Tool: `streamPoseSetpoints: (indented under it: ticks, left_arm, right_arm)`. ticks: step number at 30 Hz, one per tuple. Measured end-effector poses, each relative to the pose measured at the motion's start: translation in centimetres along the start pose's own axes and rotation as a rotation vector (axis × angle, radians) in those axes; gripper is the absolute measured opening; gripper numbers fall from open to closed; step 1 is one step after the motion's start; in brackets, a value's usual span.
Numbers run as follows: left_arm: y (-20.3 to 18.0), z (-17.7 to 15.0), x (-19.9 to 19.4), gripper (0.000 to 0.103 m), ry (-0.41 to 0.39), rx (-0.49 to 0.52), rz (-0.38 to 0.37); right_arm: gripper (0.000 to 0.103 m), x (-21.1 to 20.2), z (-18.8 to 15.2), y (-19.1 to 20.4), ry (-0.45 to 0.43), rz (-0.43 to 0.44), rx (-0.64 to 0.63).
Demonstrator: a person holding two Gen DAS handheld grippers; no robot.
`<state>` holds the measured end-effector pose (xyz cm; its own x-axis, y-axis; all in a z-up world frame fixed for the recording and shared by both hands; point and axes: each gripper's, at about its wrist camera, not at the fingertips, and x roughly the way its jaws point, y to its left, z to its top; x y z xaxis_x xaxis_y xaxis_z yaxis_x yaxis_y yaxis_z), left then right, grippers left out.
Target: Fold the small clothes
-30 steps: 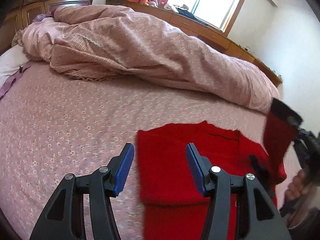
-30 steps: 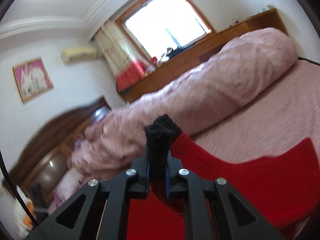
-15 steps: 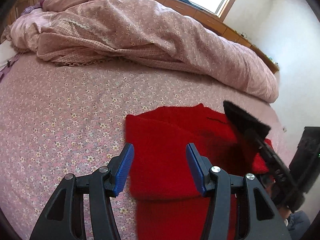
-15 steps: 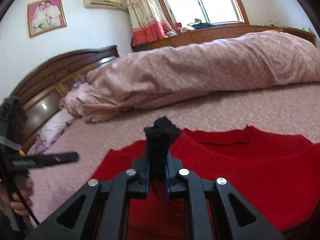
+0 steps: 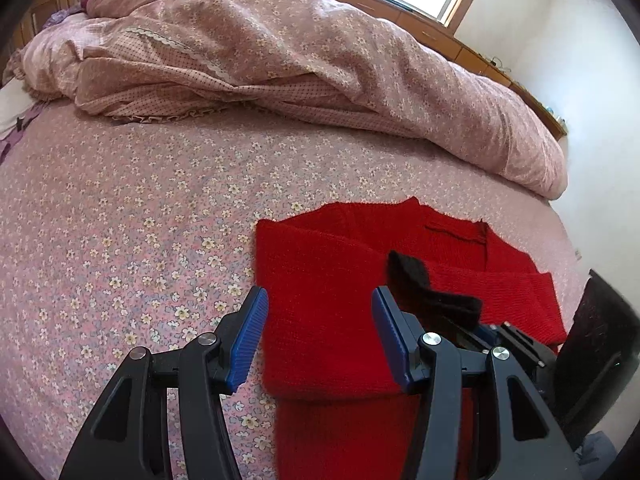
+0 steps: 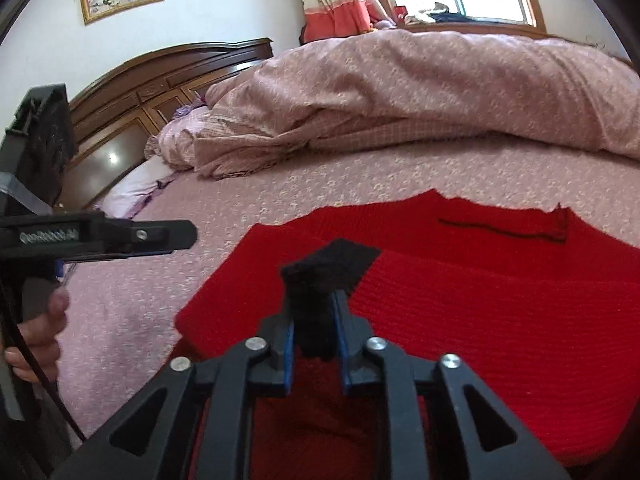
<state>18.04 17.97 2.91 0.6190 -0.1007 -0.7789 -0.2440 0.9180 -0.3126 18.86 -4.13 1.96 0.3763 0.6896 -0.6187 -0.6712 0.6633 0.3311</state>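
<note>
Fingers, right: right gripper [image 6: 314, 342] has its jaws opening, with the black cuff [image 6: 328, 266] of the sleeve between the blue pads; the left pad looks to touch the cuff, a gap shows at the right pad, so the grip is letting go.
Fingers, left: left gripper [image 5: 316, 334] stands part open with nothing between its blue pads [image 5: 248, 340]; it hovers over the near left edge of the garment.
Garment: red knit sweater [image 5: 352, 280] lies flat on the floral bedsheet [image 5: 120, 220], near the foot side, well apart from the bunched pink duvet [image 5: 320, 60]. Neckline faces the duvet. One sleeve is folded across the body, its cuff resting near the middle of the chest.
Step in hand (judged): releasing the sleeve after laying it across the body.
How to do it well: let the cuff drop flat before pulling back; withdraw along the finger line so the knit is not dragged; check the sleeve fold sits square to the side edge; knit is soft and clings, so a snag on a pad could undo the fold.
Pose, right: gripper slanted down toward the sweater, low over it.
Pose, left: pitched steeply down; the person's hand [image 6: 36, 332] on its grip shows in the right wrist view.
</note>
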Motion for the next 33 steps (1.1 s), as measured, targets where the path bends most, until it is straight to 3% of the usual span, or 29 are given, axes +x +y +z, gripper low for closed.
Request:
streamPoseSetpoints:
  ticks: [2,3,4,9,12,18,22,24,26,27,28,32,33]
  left_arm:
    - [-0.2,-0.1,0.4,0.048,0.013,0.007,-0.003]
    - [-0.3,-0.1,0.5,0.048,0.015,0.009,-0.004]
    - [-0.5,-0.1,0.6,0.048,0.017,0.013,-0.007]
    - [-1.0,-0.4,1.3,0.048,0.038,0.017,-0.045]
    - [-1.7,-0.6,2.0,0.048,0.074,0.003,-0.106]
    - [-3.5,-1.2,5.3,0.048,0.179,-0.053,-0.265]
    - [-4.4,-1.6,7.8,0.048,0.229,-0.076,-0.244]
    - [-4.7,-1.8,7.9,0.048,0.206,-0.078,-0.243]
    - [-5.3,-1.9,7.5,0.037,0.183,-0.06,-0.255]
    - [-5.5,-2.0,7.5,0.014,0.183,-0.048,-0.252]
    - [-5.7,-2.0,7.5,0.009,0.185,-0.03,-0.242]
    - [-5.6,-2.1,6.0,0.006,0.13,-0.009,-0.253]
    - [-5.3,-2.1,5.7,0.005,0.122,-0.007,-0.252]
  right_arm:
    - [0.036,-0.5,0.0,-0.1,-0.001,0.025,0.013]
    - [0.051,-0.8,0.0,-0.2,0.001,0.048,0.021]
    - [0.056,-1.3,0.0,-0.1,-0.001,0.058,0.02]
    - [0.058,-5.4,-0.9,-0.8,-0.011,0.068,-0.012]
    - [0.058,-8.7,-1.7,-3.0,-0.019,0.042,-0.003]
    - [0.058,-16.1,-4.3,-11.7,-0.061,-0.151,0.094]
    - [0.058,-20.1,-6.5,-17.5,-0.09,-0.24,0.218]
    - [0.058,-21.6,-7.4,-19.7,-0.112,-0.248,0.287]
    - [0.058,-22.7,-7.9,-21.3,-0.132,-0.246,0.346]
    - [0.058,-22.9,-8.1,-21.8,-0.136,-0.244,0.361]
    - [0.058,-23.0,-8.1,-22.2,-0.137,-0.24,0.373]
    - [0.057,-22.7,-7.4,-21.8,-0.133,-0.234,0.338]
    - [0.052,-22.6,-7.1,-21.4,-0.133,-0.235,0.319]
